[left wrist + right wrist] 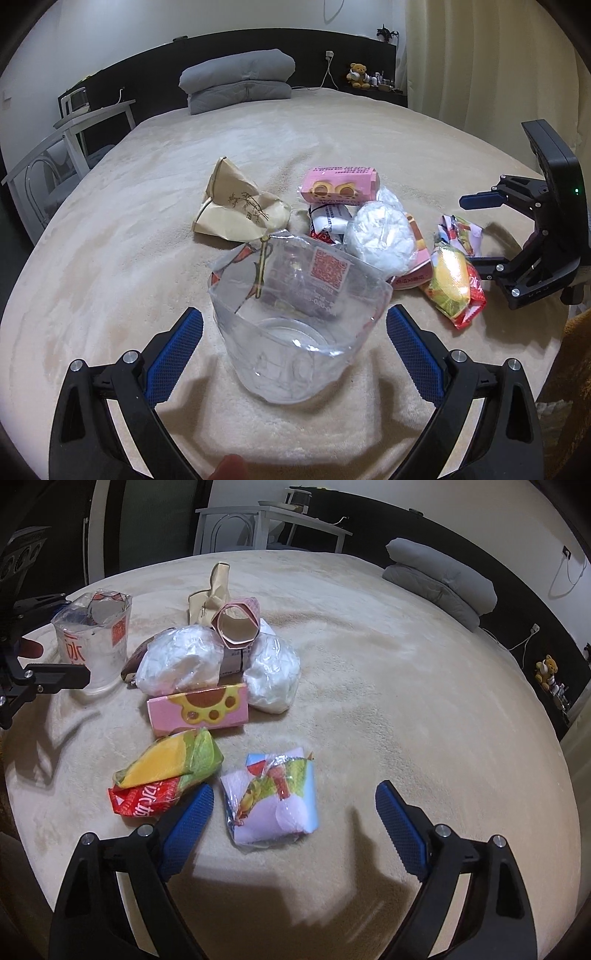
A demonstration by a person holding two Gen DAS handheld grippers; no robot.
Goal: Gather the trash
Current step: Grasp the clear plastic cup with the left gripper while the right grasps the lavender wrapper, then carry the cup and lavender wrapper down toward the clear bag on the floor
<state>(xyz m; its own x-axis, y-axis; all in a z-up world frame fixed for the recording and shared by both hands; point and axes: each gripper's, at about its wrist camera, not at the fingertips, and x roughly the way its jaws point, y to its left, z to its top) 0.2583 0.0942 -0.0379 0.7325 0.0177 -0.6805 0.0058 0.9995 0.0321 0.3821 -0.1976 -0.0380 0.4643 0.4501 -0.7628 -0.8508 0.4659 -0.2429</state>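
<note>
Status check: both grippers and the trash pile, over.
Left gripper open, straddling the cut clear plastic container, pads not touching. Right gripper open over the pale crumpled wrapper. Red-and-yellow snack bag crowds its left finger.

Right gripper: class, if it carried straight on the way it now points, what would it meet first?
Most likely the pale snack packet lying on the blanket between the open right gripper fingers; depth is hard to judge here.

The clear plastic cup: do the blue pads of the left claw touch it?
Apart. In the left wrist view, beige blanket shows between each of the left claw pads and the clear plastic cup.
</note>
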